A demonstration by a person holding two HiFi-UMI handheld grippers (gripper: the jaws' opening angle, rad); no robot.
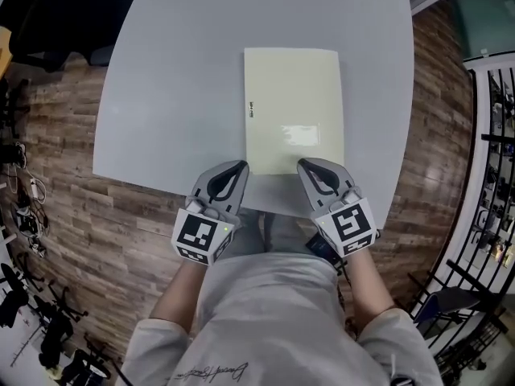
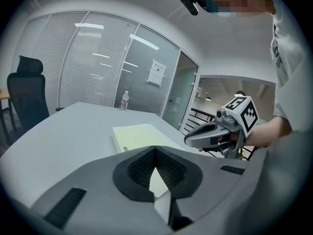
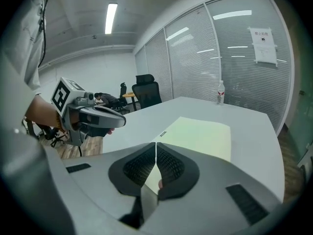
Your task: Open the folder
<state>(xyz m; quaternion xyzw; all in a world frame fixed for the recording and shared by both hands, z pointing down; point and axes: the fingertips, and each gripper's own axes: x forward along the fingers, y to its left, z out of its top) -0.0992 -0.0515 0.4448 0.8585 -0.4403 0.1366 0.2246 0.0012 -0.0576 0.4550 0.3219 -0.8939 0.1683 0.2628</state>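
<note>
A pale yellow-green folder (image 1: 294,111) lies closed and flat on the grey table (image 1: 177,95), with its spine on the left and a small label there. My left gripper (image 1: 241,166) hovers just off the folder's near left corner, jaws together and empty. My right gripper (image 1: 303,165) sits at the near right part of the folder's front edge, also shut with nothing in it. In the left gripper view the folder (image 2: 139,133) lies beyond the closed tips (image 2: 155,149), and the right gripper (image 2: 215,133) shows at the side. In the right gripper view the folder (image 3: 200,133) stretches ahead of the closed tips (image 3: 156,144).
A water bottle (image 2: 125,99) stands at the table's far end. A black office chair (image 2: 27,92) is at the far left, near glass walls with blinds. The table's front edge (image 1: 265,199) is right under the grippers, over wooden floor. A black railing (image 1: 491,175) runs along the right.
</note>
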